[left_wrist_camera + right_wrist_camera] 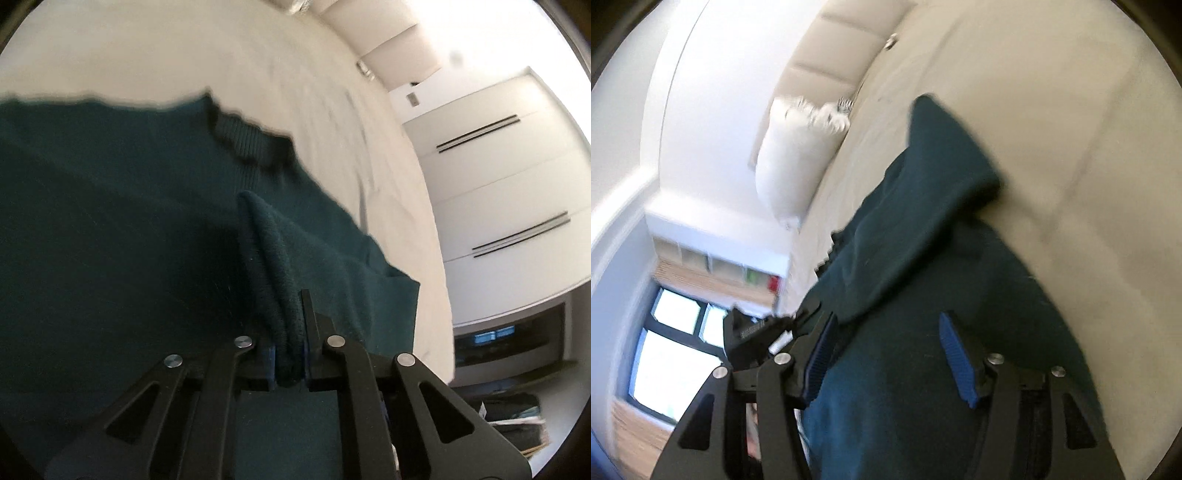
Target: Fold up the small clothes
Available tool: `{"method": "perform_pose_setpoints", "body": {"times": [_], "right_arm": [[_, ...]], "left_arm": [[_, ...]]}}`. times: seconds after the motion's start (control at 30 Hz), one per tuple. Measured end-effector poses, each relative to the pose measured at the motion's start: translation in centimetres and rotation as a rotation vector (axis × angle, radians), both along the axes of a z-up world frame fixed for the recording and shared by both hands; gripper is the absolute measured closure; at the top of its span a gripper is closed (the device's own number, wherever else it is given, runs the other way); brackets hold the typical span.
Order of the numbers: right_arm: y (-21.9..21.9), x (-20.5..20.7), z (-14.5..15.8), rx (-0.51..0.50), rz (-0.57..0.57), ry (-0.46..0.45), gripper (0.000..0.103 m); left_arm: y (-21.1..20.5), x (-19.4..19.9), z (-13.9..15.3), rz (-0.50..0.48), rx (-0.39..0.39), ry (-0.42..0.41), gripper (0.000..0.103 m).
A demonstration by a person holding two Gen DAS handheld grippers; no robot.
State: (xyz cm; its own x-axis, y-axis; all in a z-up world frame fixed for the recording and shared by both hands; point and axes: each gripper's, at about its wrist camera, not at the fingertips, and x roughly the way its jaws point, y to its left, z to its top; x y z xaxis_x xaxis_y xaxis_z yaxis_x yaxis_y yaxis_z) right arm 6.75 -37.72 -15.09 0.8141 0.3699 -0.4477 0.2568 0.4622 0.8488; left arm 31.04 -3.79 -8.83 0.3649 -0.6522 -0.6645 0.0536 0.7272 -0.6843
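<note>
A: Where is the dark green sweater (129, 221)?

B: Spread on the white bed (258, 55), collar (251, 142) toward the headboard end. The left wrist view shows that ribbed collar; the right wrist view doesn't.

A: And the left gripper (290, 354)?

B: Clamped tight on a bunched fold of the sweater, the knit squeezed between the blue pads and standing up in a ridge.

A: The right gripper (886, 354)?

B: Its jaws stand apart over the sweater (923, 295), blue pads (955, 358) clear of the cloth; nothing is pinched. I can't tell how close it hangs above the fabric.

A: Anything only the right view gives?

B: A flap of the sweater folded back beyond the gripper, a white pillow (790, 158) beside the sweater, and a window (672, 354). The left view alone shows white wardrobe doors (491, 177) past the bed.
</note>
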Motion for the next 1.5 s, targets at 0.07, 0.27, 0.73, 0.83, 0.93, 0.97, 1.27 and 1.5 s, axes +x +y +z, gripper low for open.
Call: {"method": "perform_pose_setpoints", "body": {"times": [0.07,0.27,0.73,0.83,0.93,0.97,1.27,1.5], "right_arm": [[-0.6,-0.2,-0.4,0.051,-0.026,-0.009,0.042],[-1.3,1.0,0.0,0.161,-0.073,-0.054,0.035],[-4.0,0.2,3.5,0.096,-0.168,-0.074,0.035],[-3.7,1.3,2.9,0.108,-0.152,-0.048,0.035],[-3.4,2.3,2.4,0.113,-0.15,-0.025,0.035],[-3.3,2.4,2.3,0.113,-0.149,-0.021,0.035],[-2.2,5.1,2.2,0.065,-0.114,0.034,0.035],[-1.2,8.4,4.6,-0.116,-0.065,0.018,0.035]], "left_arm": [[0.7,-0.2,0.6,0.011,0.023,-0.031,0.095],[3.1,-0.7,0.4,0.076,0.032,-0.044,0.095],[8.0,0.1,-1.8,0.164,0.052,-0.035,0.095],[8.7,-0.1,-2.8,0.169,0.056,-0.025,0.095],[8.0,0.0,-4.1,0.146,0.079,0.013,0.095],[8.0,-0.1,-4.5,0.147,0.077,0.016,0.095],[8.9,-1.2,-4.5,0.17,0.068,-0.013,0.095],[9.8,-2.0,-4.7,0.164,0.064,-0.003,0.095]]}}
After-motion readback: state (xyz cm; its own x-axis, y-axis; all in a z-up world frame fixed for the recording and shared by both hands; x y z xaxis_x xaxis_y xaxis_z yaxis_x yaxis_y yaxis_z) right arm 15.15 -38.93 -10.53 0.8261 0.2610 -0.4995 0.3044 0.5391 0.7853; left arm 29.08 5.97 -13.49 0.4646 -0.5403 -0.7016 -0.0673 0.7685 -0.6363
